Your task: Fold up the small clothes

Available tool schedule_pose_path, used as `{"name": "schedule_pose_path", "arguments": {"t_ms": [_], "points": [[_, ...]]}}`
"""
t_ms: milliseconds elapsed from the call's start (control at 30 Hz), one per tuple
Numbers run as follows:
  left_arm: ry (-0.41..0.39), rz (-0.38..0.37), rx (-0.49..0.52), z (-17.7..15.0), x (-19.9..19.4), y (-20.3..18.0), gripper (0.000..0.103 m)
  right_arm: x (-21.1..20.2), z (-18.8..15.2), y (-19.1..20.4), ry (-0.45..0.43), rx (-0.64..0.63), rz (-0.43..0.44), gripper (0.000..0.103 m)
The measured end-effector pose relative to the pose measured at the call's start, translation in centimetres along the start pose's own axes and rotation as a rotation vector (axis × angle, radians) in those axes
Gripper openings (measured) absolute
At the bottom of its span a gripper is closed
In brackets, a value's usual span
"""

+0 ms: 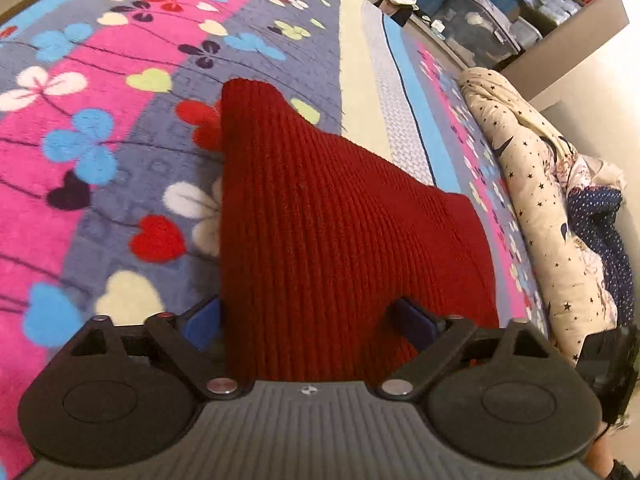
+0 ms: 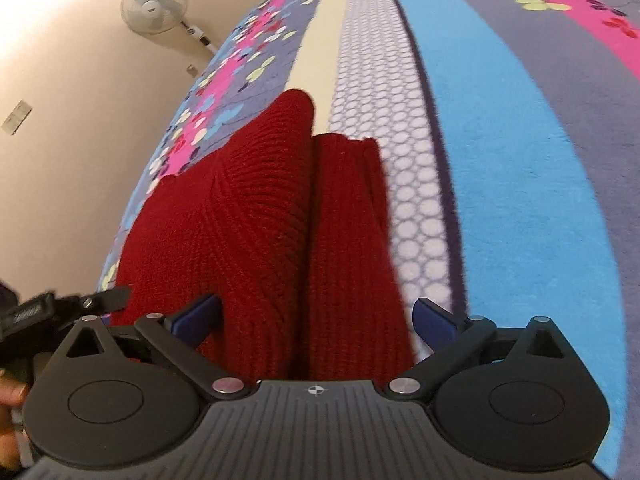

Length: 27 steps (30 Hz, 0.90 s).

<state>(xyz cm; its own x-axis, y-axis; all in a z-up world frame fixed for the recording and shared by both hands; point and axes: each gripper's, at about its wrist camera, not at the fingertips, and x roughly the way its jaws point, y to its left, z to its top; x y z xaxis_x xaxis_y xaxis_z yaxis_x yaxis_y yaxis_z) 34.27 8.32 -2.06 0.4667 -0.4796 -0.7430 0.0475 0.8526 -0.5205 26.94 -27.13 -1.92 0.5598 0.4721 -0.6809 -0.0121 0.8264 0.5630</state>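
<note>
A red knitted garment (image 1: 320, 220) lies on the flowered blanket (image 1: 100, 140) of a bed. In the left wrist view it stretches away from my left gripper (image 1: 308, 320), whose blue fingers (image 1: 202, 320) stand wide apart on either side of the cloth's near end. In the right wrist view the garment (image 2: 240, 232) shows a folded ridge and a second layer beside it. My right gripper (image 2: 316, 316) is open too, its fingers (image 2: 434, 320) spread around the near edge of the cloth. Neither gripper pinches the fabric.
A rolled cream star-print quilt (image 1: 532, 200) and dark blue dotted cloth (image 1: 600, 232) lie along the bed's right side. Storage boxes (image 1: 480, 24) stand behind. A standing fan (image 2: 154, 0) is by the wall. The other gripper (image 2: 60, 308) shows at left.
</note>
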Motion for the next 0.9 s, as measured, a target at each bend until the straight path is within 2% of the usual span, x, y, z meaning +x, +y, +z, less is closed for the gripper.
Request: {"name": "schedule_pose_path", "arguments": {"t_ms": [67,133,200,233,300,367,467,567,633,700,767,800,833,900], "points": [[0.012,-0.02,-0.033,0.1,0.9,0.6,0.099,0.1,0.0,0.5,0.003,-0.024,0.014,0.1],[0.016,-0.033,-0.056,0.3,1.4,0.9,0.1,0.2,0.0,1.1,-0.009,-0.05,0.023,0.094],[0.012,-0.036,-0.059,0.5,1.7,1.2,0.096,-0.3,0.1,1.4,-0.036,-0.079,0.032,0.079],[0.002,-0.029,-0.054,0.5,1.6,1.2,0.093,-0.4,0.1,1.7,-0.055,-0.096,0.036,0.075],[-0.022,-0.019,-0.036,0.6,1.2,0.8,0.076,-0.8,0.3,2.0,-0.09,-0.107,0.067,0.045],[-0.046,-0.021,-0.008,0.8,0.3,0.5,0.064,-1.1,0.4,2.2,-0.123,-0.099,0.099,0.042],[-0.127,0.016,0.087,0.9,-1.6,-0.4,0.06,-0.9,0.6,3.1,-0.168,-0.128,0.129,0.039],[-0.261,0.067,0.173,1.2,-4.5,-1.1,0.059,-1.4,0.7,4.9,-0.253,-0.197,0.231,0.038],[-0.347,0.076,0.193,1.5,-6.2,-0.8,0.062,-1.4,0.7,6.2,-0.308,-0.244,0.262,0.039],[-0.363,0.157,0.219,1.6,-6.4,-0.8,0.071,-0.3,0.7,7.3,-0.304,-0.289,0.206,0.044],[-0.341,0.275,0.258,1.2,-5.9,-1.0,0.069,1.2,0.6,7.5,-0.252,-0.29,0.149,0.048],[-0.359,0.317,0.281,0.8,-6.3,-1.3,0.069,1.8,0.5,7.5,-0.232,-0.291,0.103,0.052],[-0.383,0.327,0.292,0.5,-6.8,-1.4,0.069,2.0,0.3,7.6,-0.232,-0.3,0.056,0.054],[-0.417,0.302,0.316,-0.3,-8.2,-2.1,0.069,1.2,0.2,7.5,-0.274,-0.304,0.03,0.059]]}}
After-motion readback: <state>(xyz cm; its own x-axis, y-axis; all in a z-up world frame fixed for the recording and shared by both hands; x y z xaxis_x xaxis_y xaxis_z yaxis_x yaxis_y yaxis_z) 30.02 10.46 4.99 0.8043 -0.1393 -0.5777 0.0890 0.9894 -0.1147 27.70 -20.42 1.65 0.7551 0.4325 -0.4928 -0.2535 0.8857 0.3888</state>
